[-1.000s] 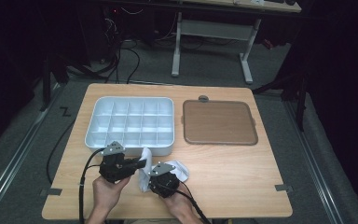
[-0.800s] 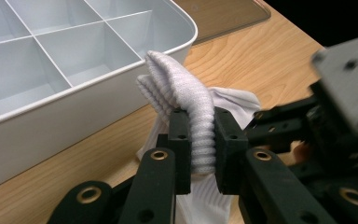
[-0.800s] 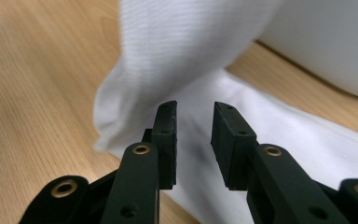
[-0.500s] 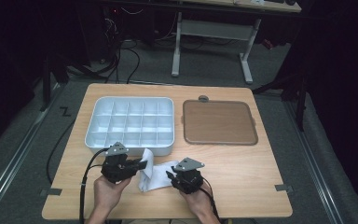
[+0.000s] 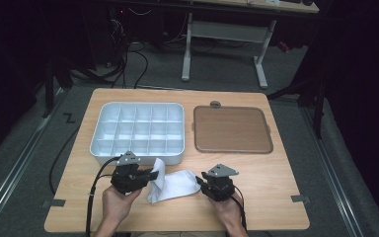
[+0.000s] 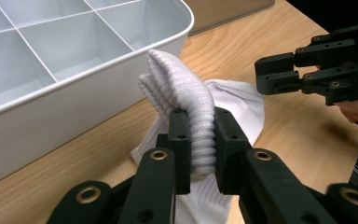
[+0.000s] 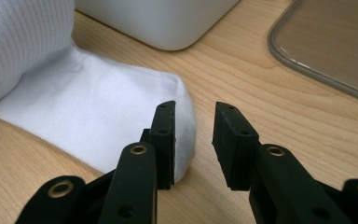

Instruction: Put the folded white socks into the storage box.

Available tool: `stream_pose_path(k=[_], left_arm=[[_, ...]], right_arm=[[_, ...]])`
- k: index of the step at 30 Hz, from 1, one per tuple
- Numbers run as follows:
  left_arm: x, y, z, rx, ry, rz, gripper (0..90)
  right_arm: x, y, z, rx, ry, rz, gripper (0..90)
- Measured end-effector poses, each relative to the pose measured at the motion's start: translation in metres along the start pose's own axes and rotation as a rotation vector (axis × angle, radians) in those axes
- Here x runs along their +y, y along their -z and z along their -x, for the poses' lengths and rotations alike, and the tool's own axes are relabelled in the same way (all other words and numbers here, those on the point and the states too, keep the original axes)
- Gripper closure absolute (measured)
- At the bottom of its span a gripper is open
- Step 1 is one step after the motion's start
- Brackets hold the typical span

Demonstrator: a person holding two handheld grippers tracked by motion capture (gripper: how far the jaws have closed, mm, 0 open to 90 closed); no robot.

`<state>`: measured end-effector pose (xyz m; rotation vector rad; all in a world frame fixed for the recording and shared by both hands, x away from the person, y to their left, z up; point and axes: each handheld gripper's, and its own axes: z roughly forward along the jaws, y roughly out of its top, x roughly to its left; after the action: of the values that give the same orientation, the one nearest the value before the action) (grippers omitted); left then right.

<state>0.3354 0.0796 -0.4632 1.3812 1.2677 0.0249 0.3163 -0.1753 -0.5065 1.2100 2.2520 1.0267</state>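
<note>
Your left gripper [image 6: 200, 140] pinches the sock's [image 5: 172, 185] ribbed cuff beside the tray [image 5: 138, 129], lifting it off the bench [image 5: 276, 168], while your right gripper [image 7: 193, 140], jaws just opened and empty, frees the toe.

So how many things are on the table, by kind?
White sock: 1
White tray with compartments: 1
Brown lid: 1
Hand-held gripper: 2, left and right
Total: 5

A lab: dark room, cables [image 5: 128, 59] on floor, desk frame [image 5: 224, 44] behind.
</note>
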Motion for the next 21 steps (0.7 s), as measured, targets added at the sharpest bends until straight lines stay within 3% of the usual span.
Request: stream_pose_path(k=[7,14,21], left_arm=[[-0.004,-0.004,0.002,0.003,-0.015,-0.016,79.4],[-0.009,-0.010,0.007,0.001,-0.031,-0.041,79.3],[-0.015,-0.015,0.010,0.007,-0.056,-0.062,79.3]], right_arm=[[-0.002,-0.006,0.000,0.021,0.000,-0.020,70.9],[-0.009,-0.012,0.000,0.056,-0.021,-0.049,82.3],[-0.011,-0.013,-0.003,0.060,-0.035,-0.049,84.6]])
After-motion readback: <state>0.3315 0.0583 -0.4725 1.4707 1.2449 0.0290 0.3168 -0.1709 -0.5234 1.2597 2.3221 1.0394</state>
